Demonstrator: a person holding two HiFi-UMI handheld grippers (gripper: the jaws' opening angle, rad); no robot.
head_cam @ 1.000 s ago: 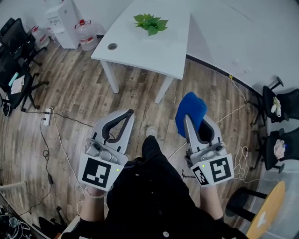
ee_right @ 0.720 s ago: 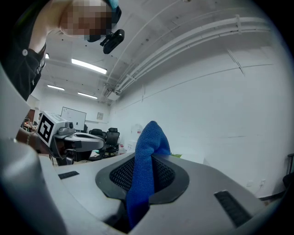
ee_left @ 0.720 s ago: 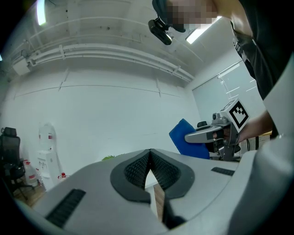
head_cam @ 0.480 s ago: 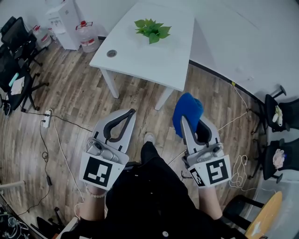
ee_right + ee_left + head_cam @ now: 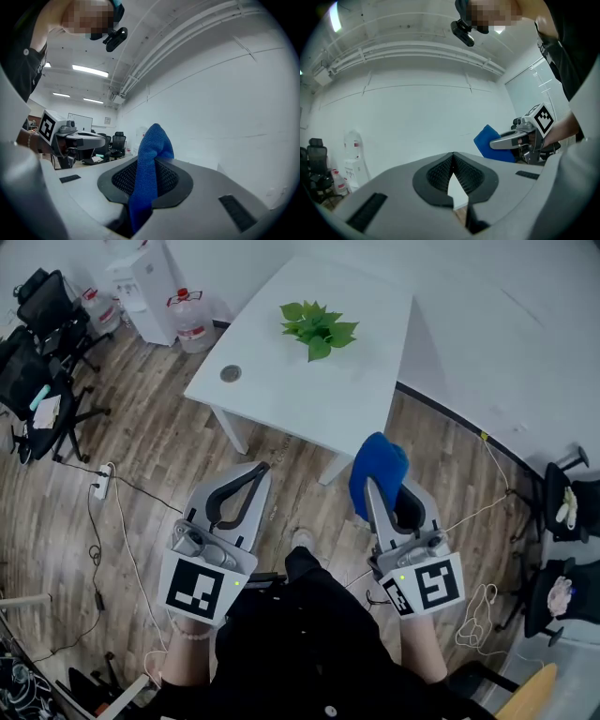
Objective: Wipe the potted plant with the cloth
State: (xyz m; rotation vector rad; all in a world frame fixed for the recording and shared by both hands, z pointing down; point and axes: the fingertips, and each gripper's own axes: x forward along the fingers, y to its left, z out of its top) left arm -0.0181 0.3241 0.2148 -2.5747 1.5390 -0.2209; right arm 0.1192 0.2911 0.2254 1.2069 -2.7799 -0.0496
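No wiping yet: right gripper clamps the blue cloth, left gripper is closed on nothing, potted plant sits well apart on the far white table.

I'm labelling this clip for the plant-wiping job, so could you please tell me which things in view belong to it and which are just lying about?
For the job: green leafy potted plant on the white table; blue woven cloth clamped in the right gripper.

Lying about or idle: white water dispenser; clear water jug; black office chairs; white power strip; left gripper, shut and empty.
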